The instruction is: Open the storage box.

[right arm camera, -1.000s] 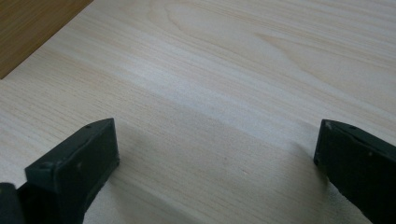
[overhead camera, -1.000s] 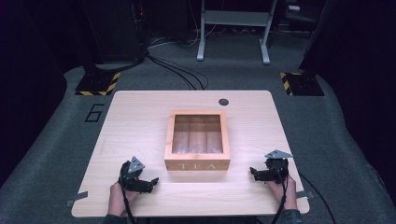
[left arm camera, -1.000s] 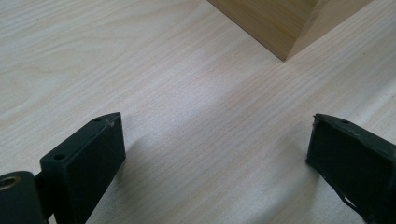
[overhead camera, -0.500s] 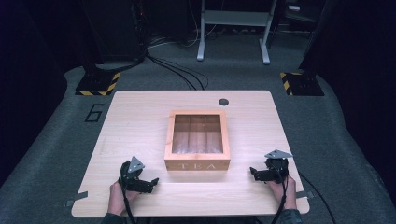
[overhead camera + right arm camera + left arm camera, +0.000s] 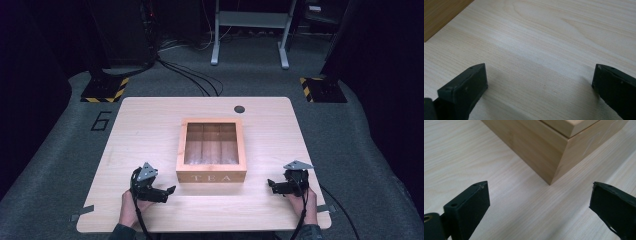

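Observation:
A wooden tea box (image 5: 211,150) with a clear window lid and the word TEA on its front stands shut in the middle of the light wood table (image 5: 150,125). My left gripper (image 5: 167,192) rests near the table's front edge, left of the box, jaws wide apart and empty. In the left gripper view the box's near corner (image 5: 554,157) lies just ahead between the jaws. My right gripper (image 5: 271,186) sits to the right of the box, also open and empty, over bare table (image 5: 544,50), with a box edge (image 5: 441,15) at top left.
A small dark round grommet (image 5: 239,109) sits near the table's far edge. Grey floor surrounds the table, with cables (image 5: 190,75), a metal stand (image 5: 250,30) and yellow-black striped bases (image 5: 105,90) beyond. A person's hands (image 5: 131,207) hold both grippers.

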Demonstrator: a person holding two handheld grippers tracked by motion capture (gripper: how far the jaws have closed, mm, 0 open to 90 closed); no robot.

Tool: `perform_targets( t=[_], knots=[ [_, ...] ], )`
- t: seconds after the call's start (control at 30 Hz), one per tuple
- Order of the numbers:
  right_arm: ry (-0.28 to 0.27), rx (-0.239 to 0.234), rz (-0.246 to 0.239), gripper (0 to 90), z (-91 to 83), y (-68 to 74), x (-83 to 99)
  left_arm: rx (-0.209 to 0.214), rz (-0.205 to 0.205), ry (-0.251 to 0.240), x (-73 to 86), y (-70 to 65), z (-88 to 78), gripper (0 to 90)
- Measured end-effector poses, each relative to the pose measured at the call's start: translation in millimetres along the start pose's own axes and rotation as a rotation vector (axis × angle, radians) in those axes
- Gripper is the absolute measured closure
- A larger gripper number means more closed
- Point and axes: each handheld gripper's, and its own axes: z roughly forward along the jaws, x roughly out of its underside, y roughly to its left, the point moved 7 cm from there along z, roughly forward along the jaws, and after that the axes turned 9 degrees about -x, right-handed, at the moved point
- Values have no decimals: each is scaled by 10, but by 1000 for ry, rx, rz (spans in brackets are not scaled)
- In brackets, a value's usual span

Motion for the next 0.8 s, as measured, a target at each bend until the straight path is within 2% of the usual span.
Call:
perform_targets(
  t=[0.07, 0.17, 0.2, 0.3, 0.4, 0.5, 0.67, 0.8],
  knots=[
    [-1, 0, 0, 0, 0, 1, 0, 13, 6, -14, -42, -1, -18, 66],
    [0, 0, 0, 0, 0, 0, 0, 28, -2, -42, -82, -21, -35, 187],
    [-1, 1, 1, 0, 0, 2, 0, 43, -8, -50, -102, -40, -48, 187],
    [0, 1, 0, 0, 0, 1, 0, 53, -4, -65, -136, -69, -56, 415],
    [-1, 0, 1, 0, 0, 2, 0, 70, 10, -80, -171, -112, -60, 583],
    [-1, 0, 0, 0, 0, 1, 0, 65, 11, -89, -188, -118, -64, 722],
    [-1, 1, 0, 0, 0, 1, 0, 67, 17, -93, -220, -143, -42, 833],
    [-1, 1, 1, 0, 0, 2, 0, 75, 16, -94, -227, -142, -43, 850]
  ],
)
